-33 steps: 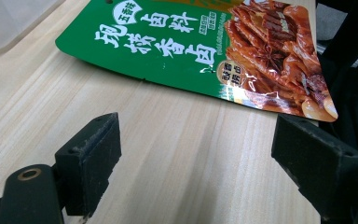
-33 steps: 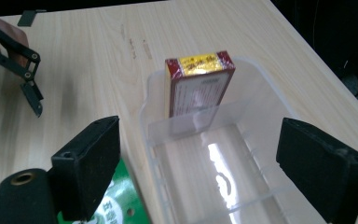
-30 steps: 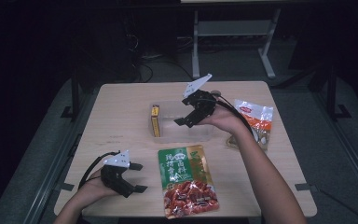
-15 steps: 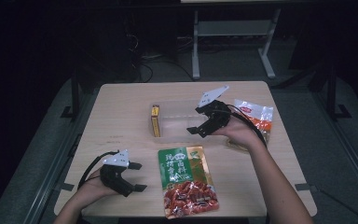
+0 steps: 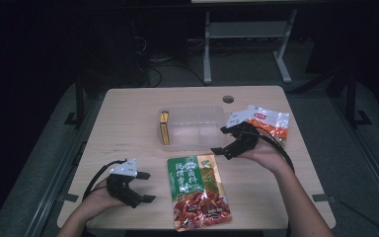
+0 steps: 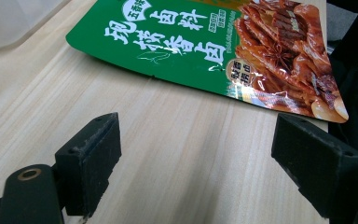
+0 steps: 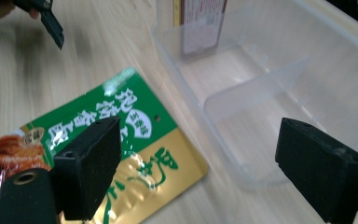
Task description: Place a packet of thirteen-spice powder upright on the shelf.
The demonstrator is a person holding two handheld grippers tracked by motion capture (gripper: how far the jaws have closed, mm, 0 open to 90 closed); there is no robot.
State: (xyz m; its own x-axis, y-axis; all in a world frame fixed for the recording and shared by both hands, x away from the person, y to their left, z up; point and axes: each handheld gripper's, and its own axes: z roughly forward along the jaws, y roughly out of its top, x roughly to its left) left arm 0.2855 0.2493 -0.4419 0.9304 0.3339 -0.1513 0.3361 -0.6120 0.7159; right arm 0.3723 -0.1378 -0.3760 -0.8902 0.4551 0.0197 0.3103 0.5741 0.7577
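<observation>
Pale wooden table [image 5: 128,123] under a dark room, metal stand legs on the floor behind. Near the front left corner, left gripper [image 5: 143,186] held low over bare wood, jaws spread wide with nothing between them; same wide gap in its own view [image 6: 196,154], wood grain below. Just right of it, flat on the table, green spice packet [image 5: 197,190] with red printed food at its near end, seen close in the left gripper view [image 6: 205,51] and under the right gripper's camera [image 7: 121,140]. Behind the packet, clear plastic box [image 5: 212,140], split by a low divider into compartments; yellow carton [image 5: 164,127] standing on edge against the left wall, remaining compartments bare [image 7: 279,93]. At the box's front right corner, right gripper [image 5: 222,139], jaws wide apart, holding nothing, hovering over the box rim and the packet's top edge. Far right, orange-and-clear snack bag [image 5: 271,123] lying flat near the table edge, partly behind the right gripper.
</observation>
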